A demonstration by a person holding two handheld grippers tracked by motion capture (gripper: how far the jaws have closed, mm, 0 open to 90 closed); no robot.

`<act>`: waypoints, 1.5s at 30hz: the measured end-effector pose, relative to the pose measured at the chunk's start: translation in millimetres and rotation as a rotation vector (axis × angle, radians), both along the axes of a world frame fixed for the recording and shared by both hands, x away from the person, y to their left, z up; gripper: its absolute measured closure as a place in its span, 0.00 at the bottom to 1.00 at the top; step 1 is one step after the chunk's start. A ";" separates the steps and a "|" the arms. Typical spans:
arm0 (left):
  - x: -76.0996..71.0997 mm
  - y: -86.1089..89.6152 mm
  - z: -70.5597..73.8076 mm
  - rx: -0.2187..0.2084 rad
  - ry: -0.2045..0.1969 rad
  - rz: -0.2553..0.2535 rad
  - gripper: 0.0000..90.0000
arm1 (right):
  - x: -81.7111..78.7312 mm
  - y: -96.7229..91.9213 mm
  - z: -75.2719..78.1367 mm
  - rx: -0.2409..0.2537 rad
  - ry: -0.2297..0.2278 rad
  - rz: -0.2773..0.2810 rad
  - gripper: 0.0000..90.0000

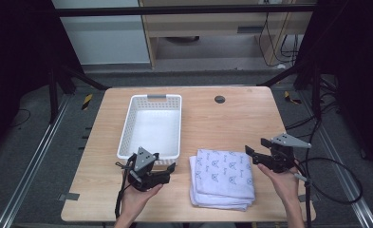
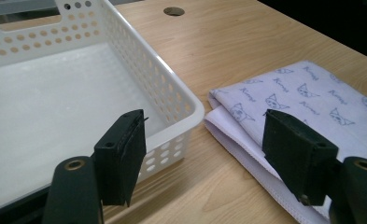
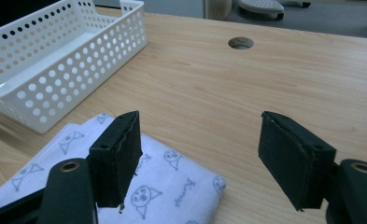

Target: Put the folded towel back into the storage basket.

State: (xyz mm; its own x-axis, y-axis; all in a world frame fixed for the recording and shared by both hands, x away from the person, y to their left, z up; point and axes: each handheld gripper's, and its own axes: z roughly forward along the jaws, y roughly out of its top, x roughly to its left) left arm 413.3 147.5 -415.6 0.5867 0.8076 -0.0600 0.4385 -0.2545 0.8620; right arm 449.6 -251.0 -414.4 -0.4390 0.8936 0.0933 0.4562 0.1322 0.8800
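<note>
A stack of folded pale cloths [image 1: 222, 178] printed with small cat faces lies on the wooden table [image 1: 222, 123], near its front edge. To its left stands a white perforated basket [image 1: 127, 126] with nothing in it. My left gripper [image 1: 167, 170] hovers at the basket's near right corner [image 2: 190, 109], pointing toward the cloths [image 2: 312, 98]. Its jaws are open and hold nothing. My right gripper [image 1: 256, 148] is at the stack's far right corner [image 3: 172, 186], open. Its left jaw is over the cloth and its right jaw is over bare wood.
A round cable hole [image 1: 219, 99] sits in the table's far middle. Cables [image 1: 336, 175] trail off the right edge. Bare wood [image 3: 246, 88] stretches between basket, cloths and the far edge. Dark frame legs stand around the table.
</note>
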 end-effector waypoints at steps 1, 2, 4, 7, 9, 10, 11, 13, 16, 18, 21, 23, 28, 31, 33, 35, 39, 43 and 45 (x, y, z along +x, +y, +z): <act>-0.1 -1.9 -1.0 -0.002 0.003 -0.002 0.33 | 0.2 0.0 -0.9 0.000 0.004 -0.001 0.34; -0.1 -4.1 -2.1 -0.001 0.006 -0.005 0.33 | 1.2 -0.7 -3.0 -0.009 0.007 -0.002 0.34; -0.9 -11.1 -5.2 0.007 0.011 -0.020 0.33 | 1.0 -0.8 -4.9 -0.010 0.010 -0.004 0.34; -1.8 -14.2 -6.9 0.011 0.015 -0.031 0.32 | 0.8 -0.5 -7.1 -0.019 0.008 -0.001 0.34; -2.9 -16.6 -8.4 0.013 0.017 -0.037 0.32 | 0.9 -0.6 -9.0 -0.022 0.008 0.000 0.34; -3.6 -18.3 -9.4 0.013 0.020 -0.041 0.32 | 1.2 -0.3 -10.4 -0.019 0.012 0.000 0.34; -3.6 -18.3 -9.4 0.013 0.020 -0.041 0.32 | 1.2 -0.3 -10.4 -0.019 0.012 0.000 0.34; -4.0 -20.4 -10.7 0.015 0.023 -0.047 0.32 | 2.0 0.2 -13.6 -0.026 0.019 0.007 0.34; -5.0 -25.4 -14.7 0.023 0.032 -0.058 0.32 | 4.0 2.1 -20.5 -0.039 0.046 0.015 0.34; -5.4 -28.3 -17.3 0.033 0.038 -0.067 0.32 | 4.4 3.0 -23.1 -0.042 0.055 0.020 0.34; -5.6 -31.4 -20.0 0.040 0.044 -0.075 0.32 | 4.9 3.3 -24.8 -0.046 0.057 0.022 0.34; -5.8 -34.5 -22.5 0.045 0.051 -0.081 0.32 | 5.5 3.2 -26.5 -0.047 0.062 0.024 0.34; -6.2 -39.8 -27.0 0.057 0.061 -0.094 0.32 | 7.3 4.1 -32.1 -0.056 0.078 0.026 0.34; -6.6 -43.7 -30.3 0.067 0.069 -0.104 0.32 | 8.4 5.3 -35.8 -0.061 0.091 0.027 0.34; -7.0 -46.3 -32.4 0.068 0.075 -0.109 0.32 | 9.0 6.0 -37.7 -0.062 0.099 0.029 0.34; -7.2 -49.2 -34.9 0.077 0.078 -0.113 0.32 | 9.8 6.2 -40.0 -0.066 0.104 0.031 0.34; -7.6 -57.4 -42.3 0.094 0.094 -0.129 0.32 | 11.8 7.2 -46.3 -0.080 0.120 0.034 0.36; -7.9 -62.4 -45.9 0.102 0.102 -0.136 0.31 | 12.6 7.2 -49.7 -0.083 0.130 0.032 0.36; -7.8 -65.2 -48.0 0.102 0.108 -0.140 0.31 | 13.2 6.8 -51.1 -0.086 0.130 0.036 0.37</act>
